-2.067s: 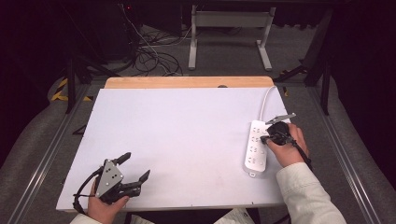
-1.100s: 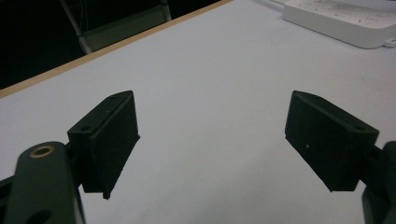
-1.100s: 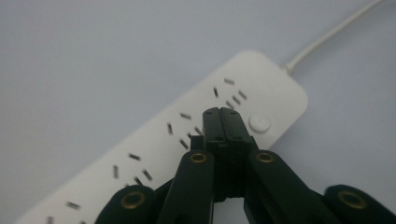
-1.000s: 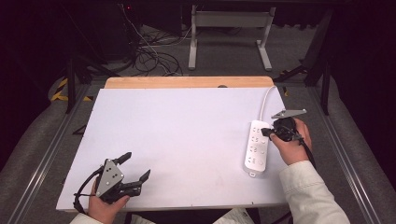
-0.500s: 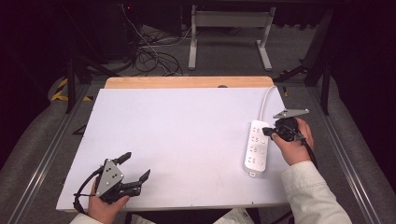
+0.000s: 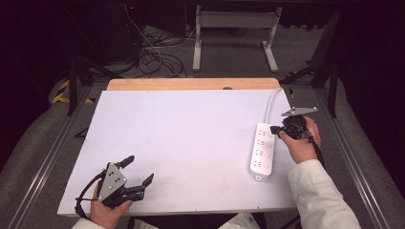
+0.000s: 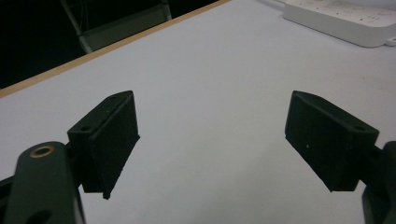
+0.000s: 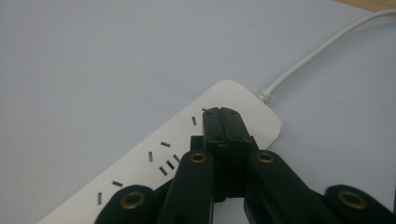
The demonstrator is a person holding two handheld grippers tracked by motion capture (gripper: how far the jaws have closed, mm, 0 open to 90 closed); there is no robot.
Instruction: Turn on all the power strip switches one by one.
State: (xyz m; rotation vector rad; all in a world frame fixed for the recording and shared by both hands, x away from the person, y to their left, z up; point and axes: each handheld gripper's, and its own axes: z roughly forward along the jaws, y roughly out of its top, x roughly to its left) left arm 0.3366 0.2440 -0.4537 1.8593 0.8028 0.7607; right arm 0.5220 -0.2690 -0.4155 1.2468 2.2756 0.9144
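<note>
You have one power strip on the desk, lying near its right edge, its white cord running off toward the far side. Your right gripper is pressed together with nothing between the jaws, its tip over the strip's cord end. Your left gripper is spread wide and empty, resting at the desk's near left corner, well apart from the strip.

White table with a wooden far edge.
A white power strip lies at the frame's right, its cord running toward the top.
</note>
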